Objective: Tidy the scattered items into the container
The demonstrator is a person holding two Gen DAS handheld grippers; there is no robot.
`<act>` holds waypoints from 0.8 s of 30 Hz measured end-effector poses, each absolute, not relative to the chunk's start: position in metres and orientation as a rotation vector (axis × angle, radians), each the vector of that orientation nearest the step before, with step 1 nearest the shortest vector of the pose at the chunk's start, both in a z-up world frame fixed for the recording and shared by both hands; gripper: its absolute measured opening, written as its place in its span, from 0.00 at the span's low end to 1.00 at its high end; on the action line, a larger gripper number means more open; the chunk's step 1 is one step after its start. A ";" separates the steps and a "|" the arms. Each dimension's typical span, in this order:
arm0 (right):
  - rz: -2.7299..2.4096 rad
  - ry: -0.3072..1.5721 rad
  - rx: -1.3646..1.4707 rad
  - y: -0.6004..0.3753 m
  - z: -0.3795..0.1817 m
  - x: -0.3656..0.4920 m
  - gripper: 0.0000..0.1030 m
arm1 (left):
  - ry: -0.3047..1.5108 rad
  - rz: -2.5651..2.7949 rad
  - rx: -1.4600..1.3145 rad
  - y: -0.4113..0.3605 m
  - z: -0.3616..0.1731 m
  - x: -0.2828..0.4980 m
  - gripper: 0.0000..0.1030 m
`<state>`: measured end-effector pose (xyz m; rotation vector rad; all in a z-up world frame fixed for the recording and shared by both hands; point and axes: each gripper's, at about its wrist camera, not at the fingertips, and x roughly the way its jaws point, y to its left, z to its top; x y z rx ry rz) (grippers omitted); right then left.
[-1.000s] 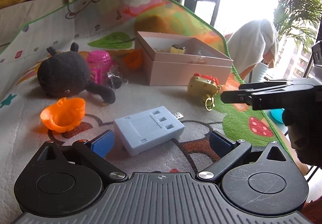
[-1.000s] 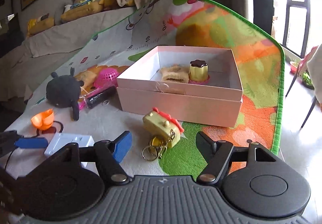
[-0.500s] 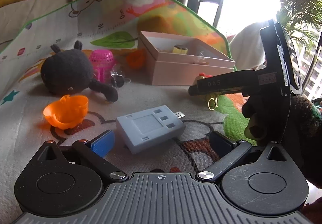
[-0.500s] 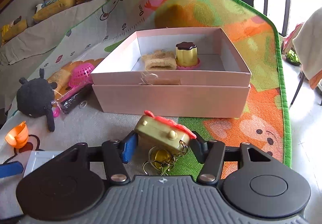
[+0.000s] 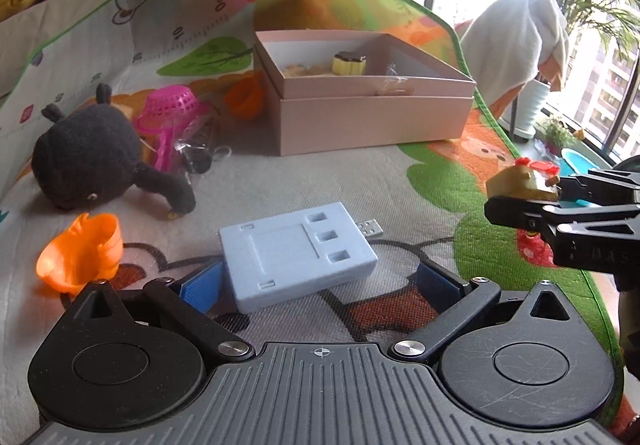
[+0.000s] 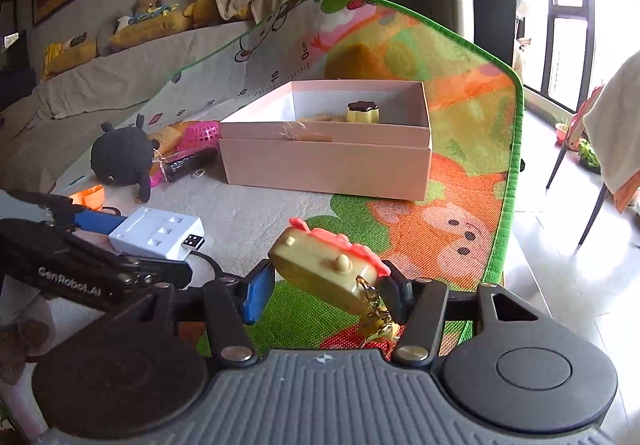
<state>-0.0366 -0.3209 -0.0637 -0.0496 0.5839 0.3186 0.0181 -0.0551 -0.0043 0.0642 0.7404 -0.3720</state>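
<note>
Here the right tool (image 6: pixel 326 291) points forward and somewhat downward over the play mat (image 6: pixel 460 149), raised clear of it, its jaws clamped on the yellow toy keychain (image 6: pixel 324 271). The blue pad presses one end of the toy, the black finger the other; the chain and ring hang from the toy's underside. The jaws have just been closing, with the toy between them. In the left wrist view the same tool (image 5: pixel 516 201) enters from the right edge, level, the toy (image 5: pixel 520 183) held at its tip above the green patch of mat.

The left tool (image 5: pixel 316 281) tilts down toward the mat, low, jaws apart. The pale blue plastic block (image 5: pixel 298 255) with a USB plug lies on the mat between its fingers; the blue pad is just beside or touching the block's near left corner, cannot tell which, and the other finger stands clear of it.

The pink box (image 6: pixel 328 147) sits further along the mat, lid off, ahead of both tools and well apart from the held toy. Inside it: a pudding-shaped toy (image 6: pixel 363 112) and a tan item beside it.

Left on the mat: black plush (image 5: pixel 88 157), pink basket (image 5: pixel 172 105), orange cup (image 5: pixel 80 253), a dark item in clear wrap (image 6: pixel 188 165).
</note>
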 end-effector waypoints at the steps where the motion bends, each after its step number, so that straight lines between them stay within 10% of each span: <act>1: 0.319 0.583 -0.053 -0.320 -0.065 -0.037 0.54 | 0.743 -0.361 0.077 -0.059 -0.005 0.022 1.00; 15: 0.326 0.564 -0.036 -0.323 -0.067 -0.040 0.55 | 0.718 -0.314 0.261 -0.083 -0.001 0.037 1.00; 24: 0.333 0.585 -0.119 -0.319 -0.067 -0.044 0.76 | 0.740 -0.330 0.229 -0.085 -0.002 0.033 1.00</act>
